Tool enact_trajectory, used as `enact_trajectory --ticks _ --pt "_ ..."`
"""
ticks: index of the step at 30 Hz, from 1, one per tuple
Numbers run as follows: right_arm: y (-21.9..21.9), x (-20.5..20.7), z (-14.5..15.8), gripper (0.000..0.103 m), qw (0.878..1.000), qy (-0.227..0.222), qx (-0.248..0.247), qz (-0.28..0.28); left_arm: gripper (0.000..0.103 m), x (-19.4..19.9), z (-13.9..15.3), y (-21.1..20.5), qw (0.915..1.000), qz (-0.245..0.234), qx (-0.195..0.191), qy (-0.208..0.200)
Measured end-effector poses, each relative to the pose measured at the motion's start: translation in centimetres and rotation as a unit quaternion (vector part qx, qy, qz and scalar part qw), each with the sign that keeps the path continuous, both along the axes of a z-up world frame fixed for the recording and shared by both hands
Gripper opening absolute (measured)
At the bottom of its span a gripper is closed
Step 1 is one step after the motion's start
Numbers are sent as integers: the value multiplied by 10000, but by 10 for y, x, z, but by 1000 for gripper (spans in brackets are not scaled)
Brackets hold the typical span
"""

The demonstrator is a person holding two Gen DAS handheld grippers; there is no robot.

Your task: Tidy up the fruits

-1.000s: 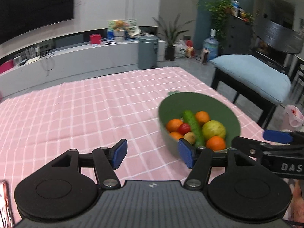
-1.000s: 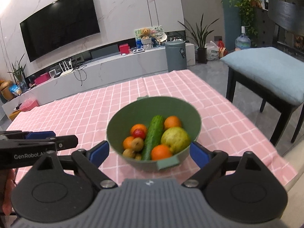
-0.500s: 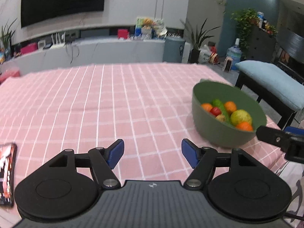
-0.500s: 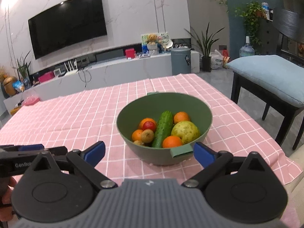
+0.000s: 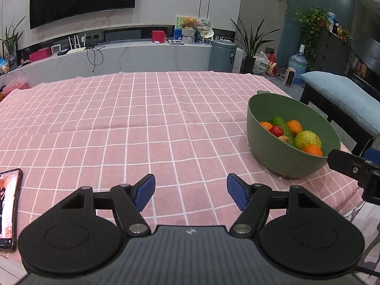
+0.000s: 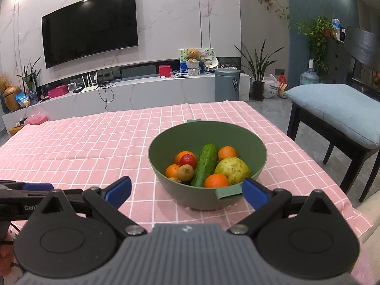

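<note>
Jaws wide apart on both grippers, nothing between. Left gripper (image 5: 191,193) low over bare pink checked cloth (image 5: 142,123) on desk, blue pads (image 5: 144,191) clear of everything. Right gripper (image 6: 187,191) aimed straight at green bowl (image 6: 257,147), near rim w/ small tab handle (image 6: 229,192) sitting between the open jaws; can't tell if right pad touches tab. Bowl upright on cloth, toward desk's right side, well apart from left gripper. Inside bowl: cucumber (image 6: 205,163) lying lengthwise down the middle; to its left an orange (image 6: 181,155) w/ red tomato (image 6: 188,160) in front, another orange (image 6: 172,170) and a brown kiwi (image 6: 185,172) nearer the front; to its right an orange (image 6: 227,152) at back, big yellow-green fruit (image 6: 233,169) (pear or guava, can't tell), one more orange (image 6: 216,181) at front rim. All packed touching. Smartphone (image 5: 8,207) w/ lit screen flat on cloth at far left edge in left wrist view. Beyond desk: black bench w/ blue cushion (image 6: 339,105) on right, wall TV (image 6: 90,26) over long white console (image 6: 133,95), grey bin (image 6: 226,84) beside it.
</note>
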State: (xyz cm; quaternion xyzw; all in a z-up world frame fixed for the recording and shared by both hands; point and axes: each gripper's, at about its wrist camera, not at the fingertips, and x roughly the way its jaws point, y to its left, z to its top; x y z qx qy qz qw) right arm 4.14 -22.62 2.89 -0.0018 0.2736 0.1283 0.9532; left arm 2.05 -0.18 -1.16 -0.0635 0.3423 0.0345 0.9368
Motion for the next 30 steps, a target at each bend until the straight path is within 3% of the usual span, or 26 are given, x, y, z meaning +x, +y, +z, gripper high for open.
enact_trajectory --ticks 30 --pt "4 -3 0 96 10000 -14 -20 9 81 -3 1 4 10000 -2 8 -3"
